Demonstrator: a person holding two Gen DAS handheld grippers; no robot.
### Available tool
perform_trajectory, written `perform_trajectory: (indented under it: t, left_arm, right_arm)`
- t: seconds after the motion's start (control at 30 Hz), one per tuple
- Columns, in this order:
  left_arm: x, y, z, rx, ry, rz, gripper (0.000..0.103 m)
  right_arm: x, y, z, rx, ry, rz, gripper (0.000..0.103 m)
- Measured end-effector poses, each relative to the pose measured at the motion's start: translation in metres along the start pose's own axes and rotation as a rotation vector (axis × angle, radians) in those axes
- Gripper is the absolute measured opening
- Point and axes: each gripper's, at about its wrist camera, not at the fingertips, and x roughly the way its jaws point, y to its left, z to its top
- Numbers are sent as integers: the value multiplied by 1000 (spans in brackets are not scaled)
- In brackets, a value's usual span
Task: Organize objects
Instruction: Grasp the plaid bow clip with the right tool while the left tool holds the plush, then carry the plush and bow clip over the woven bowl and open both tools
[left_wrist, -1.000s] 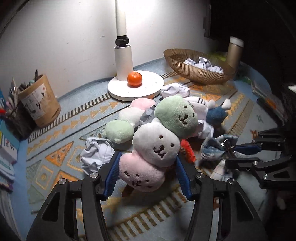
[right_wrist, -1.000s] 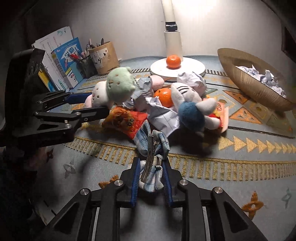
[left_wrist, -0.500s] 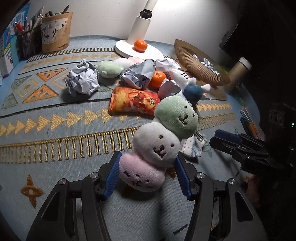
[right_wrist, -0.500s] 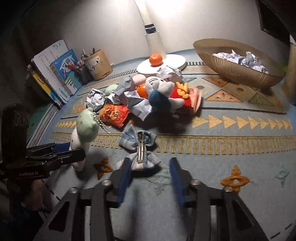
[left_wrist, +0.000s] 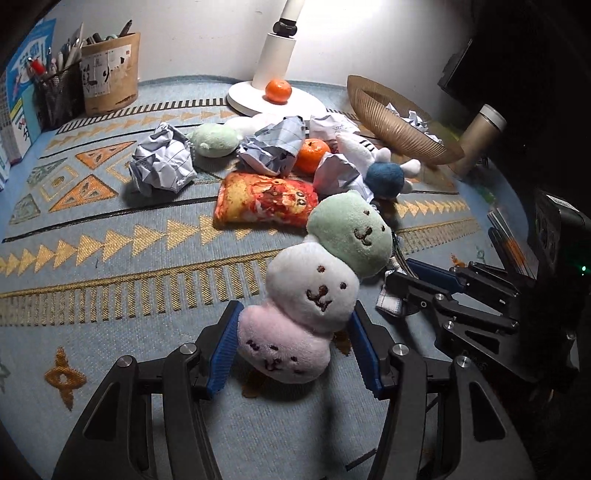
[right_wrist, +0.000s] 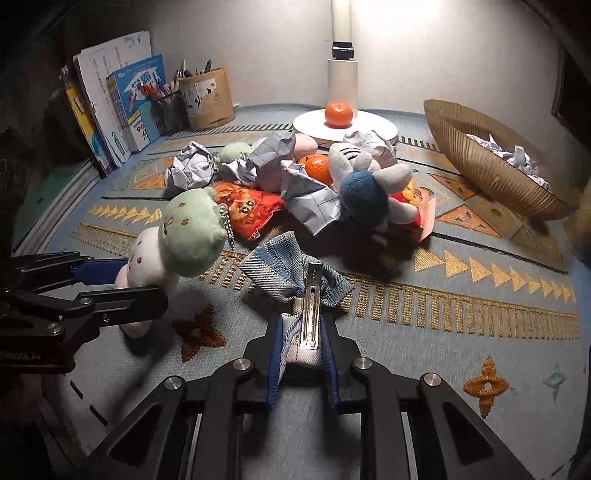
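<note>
In the left wrist view, a soft three-ball plush toy (left_wrist: 325, 280) is being gripped at its pink end by the left gripper (left_wrist: 291, 354), near the desk's front edge. In the right wrist view, a light plaid bow hair clip (right_wrist: 301, 291) is being pinched by the right gripper's (right_wrist: 303, 354) closed jaws; its metal clip is judged the firmest hold.

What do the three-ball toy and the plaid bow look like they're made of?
The pink, white and green three-ball toy: soft plush, matte and fuzzy, with stitched faces. The blue plaid bow hair clip: woven fabric, judging by its check pattern and folds, with a shiny, probably metal, clip along its middle.
</note>
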Motion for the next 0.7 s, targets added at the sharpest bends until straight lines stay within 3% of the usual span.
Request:
perform_trajectory:
  t: [0.17, 0.3, 0.5, 0.7]
  left_arm:
    - [-8, -19, 11, 30, -23, -4, 54]
    - [-15, -44, 39, 92, -51, -22, 54]
    - [-7, -100, 114, 215, -100, -30, 54]
    - [36, -148, 200, 259, -117, -53, 54]
  right_arm:
    - [-36, -25, 3, 68, -63, 0, 19]
    - [-67, -54, 17, 114, -128, -46, 19]
    - [-90, -119, 64, 223, -200, -140, 19]
    - [-80, -181, 115, 343, -239, -221, 19]
